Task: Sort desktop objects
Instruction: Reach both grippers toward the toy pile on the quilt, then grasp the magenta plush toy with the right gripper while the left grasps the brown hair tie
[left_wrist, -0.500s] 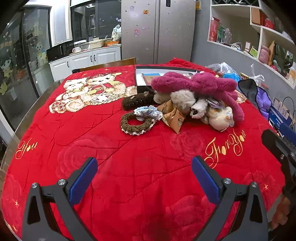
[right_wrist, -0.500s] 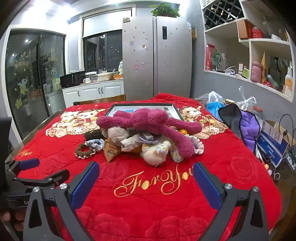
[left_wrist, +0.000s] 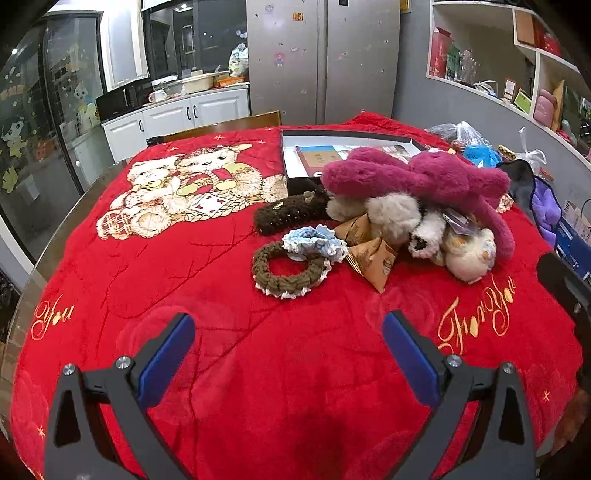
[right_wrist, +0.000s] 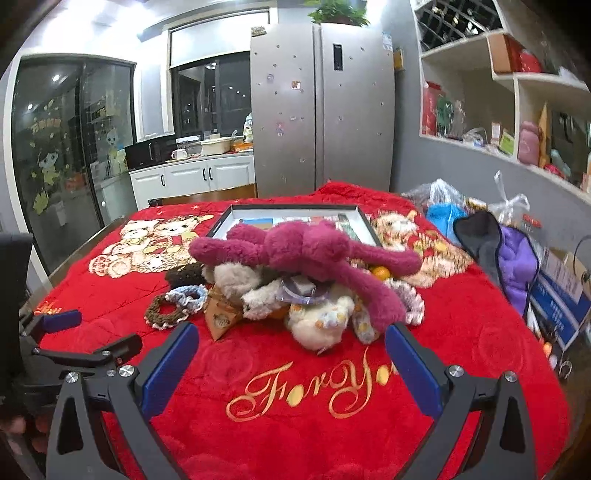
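A heap of objects lies on the red blanket: a magenta plush on top, a cream plush, a brown crocheted ring, a blue-white scrunchie, a dark brown knitted piece and tan paper packets. A black-rimmed box stands behind the heap. My left gripper is open and empty, short of the brown ring. My right gripper is open and empty, just short of the cream plush.
The red blanket covers the table. Plastic bags, a purple and black cloth and blue boxes crowd the right edge. A chair back stands at the far side. The left gripper shows at the right wrist view's left.
Both grippers have moved a little forward toward the heap. Both remain open and empty.
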